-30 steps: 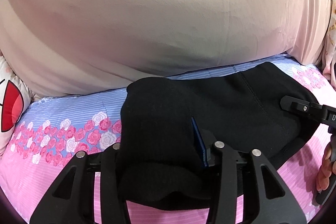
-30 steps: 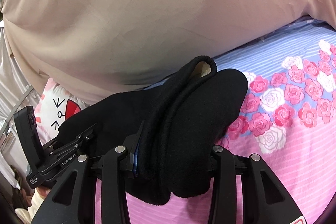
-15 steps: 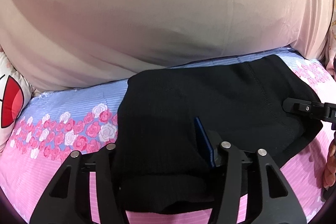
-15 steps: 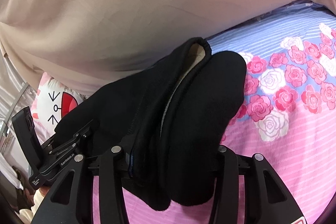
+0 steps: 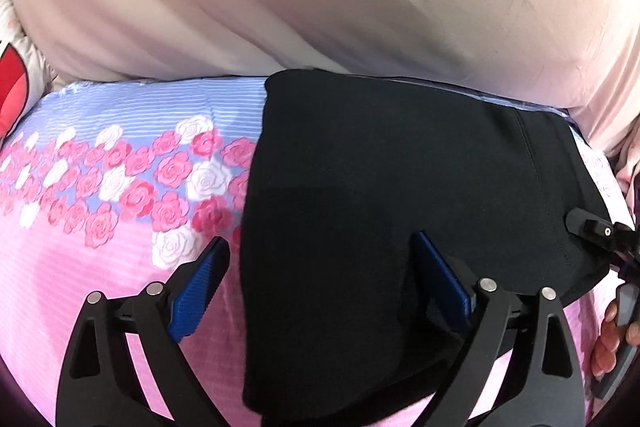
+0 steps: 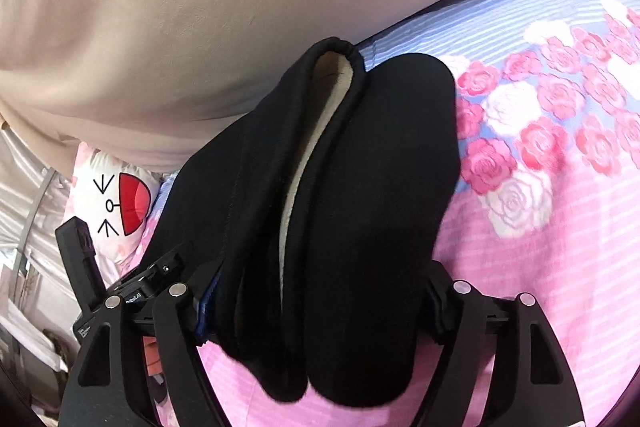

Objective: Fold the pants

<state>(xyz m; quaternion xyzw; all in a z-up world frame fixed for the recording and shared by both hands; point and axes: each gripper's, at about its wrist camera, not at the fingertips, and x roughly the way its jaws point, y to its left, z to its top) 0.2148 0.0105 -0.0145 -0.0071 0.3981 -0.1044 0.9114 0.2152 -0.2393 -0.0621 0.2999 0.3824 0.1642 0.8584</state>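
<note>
Black pants (image 5: 400,167), folded into a thick bundle, lie on the flowered bedsheet (image 5: 120,187). My left gripper (image 5: 320,275) is low over their near left end with its jaws opening wide. Its left blue pad (image 5: 200,279) is clear of the cloth and its right pad (image 5: 440,279) rests at the fabric. In the right wrist view the folded pants (image 6: 380,187) show a pale lining at the fold. My right gripper (image 6: 320,299) has its jaws opening, with the bundle still filling the gap between them. The right gripper's finger (image 5: 600,235) also shows at the pants' right edge.
A big beige blanket (image 5: 320,7) bulges just behind the pants. A cartoon-face pillow (image 6: 120,199) lies at the left end of the bed. A hand (image 5: 604,347) holds the right gripper's handle at the right edge. Pink sheet (image 6: 540,287) stretches to the right.
Both grippers' jaws have spread apart. The left one has let go of the black cloth and dropped closer to the bed. The pants have settled flatter onto the sheet.
</note>
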